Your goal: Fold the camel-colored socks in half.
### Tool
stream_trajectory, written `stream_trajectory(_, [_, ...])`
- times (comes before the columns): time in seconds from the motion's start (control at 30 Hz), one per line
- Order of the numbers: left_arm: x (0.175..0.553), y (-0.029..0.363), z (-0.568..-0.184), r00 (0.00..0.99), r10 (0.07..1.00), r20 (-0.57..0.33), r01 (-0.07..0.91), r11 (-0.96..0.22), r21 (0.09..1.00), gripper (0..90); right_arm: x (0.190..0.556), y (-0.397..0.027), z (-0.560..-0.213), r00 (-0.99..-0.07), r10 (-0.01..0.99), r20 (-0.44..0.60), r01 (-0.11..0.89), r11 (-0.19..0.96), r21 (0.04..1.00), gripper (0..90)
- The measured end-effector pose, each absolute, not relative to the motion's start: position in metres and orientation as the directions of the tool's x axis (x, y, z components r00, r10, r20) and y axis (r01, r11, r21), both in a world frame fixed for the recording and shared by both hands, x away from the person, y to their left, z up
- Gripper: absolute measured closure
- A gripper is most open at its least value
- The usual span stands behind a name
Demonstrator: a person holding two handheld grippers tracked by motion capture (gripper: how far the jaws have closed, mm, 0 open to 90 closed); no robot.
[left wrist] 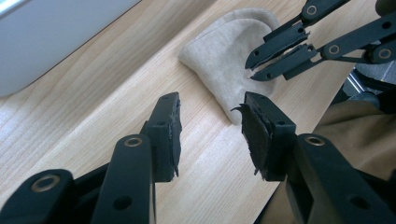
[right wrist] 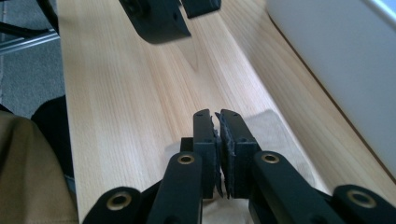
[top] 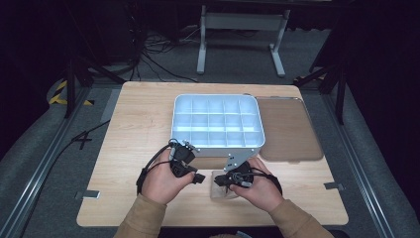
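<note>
- A pale wooden bench [top: 138, 129] stands in a dark room, with grey floor, loose cables and the legs of a white frame behind it.
- A white tray with many small compartments [top: 216, 121] sits at the middle of the bench, toward the far side; its compartments look bare.
- A flat brownish see-through lid [top: 289, 130] lies just beside the tray, on its right.
- A small beige cloth [left wrist: 229, 56] lies flat on the bench near the front edge, in front of the tray and apart from it.
- The right tongs [right wrist: 217, 135] come in low over the cloth; their jaws are nearly together, a thin slit between the pads, and whether any cloth is pinched there I cannot tell.
- The left tongs [left wrist: 210, 123] hover just left of the cloth with the jaws about half apart and bare wood between them; one pad tip reaches the cloth's near edge.
- From above, both hands sit close together at the front of the bench, the cloth between them and mostly under the right hand [top: 260, 191].
</note>
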State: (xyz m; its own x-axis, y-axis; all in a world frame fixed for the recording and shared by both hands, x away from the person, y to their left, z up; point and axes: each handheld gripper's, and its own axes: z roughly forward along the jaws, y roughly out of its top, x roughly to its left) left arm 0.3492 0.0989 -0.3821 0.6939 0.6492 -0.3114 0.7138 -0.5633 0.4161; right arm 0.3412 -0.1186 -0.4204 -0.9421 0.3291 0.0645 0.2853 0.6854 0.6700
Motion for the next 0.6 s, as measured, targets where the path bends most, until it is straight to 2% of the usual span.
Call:
stream_trajectory(0.23, [0.352, 0.096, -0.383, 0.705, 0.638, -0.311, 0.705, -0.58, 0.409, 58.4, 0.341, -0.128, -0.422, -0.934, 0.353, 0.056, 0.303, 0.699, 0.648, 86.3])
stream_trajectory(0.6, [0.361, 0.08, -0.387, 0.732, 0.613, -0.298, 0.679, -0.619, 0.395, 66.2, 0.339, -0.147, -0.427, -0.918, 0.393, 0.045, 0.336, 0.715, 0.613, 86.4])
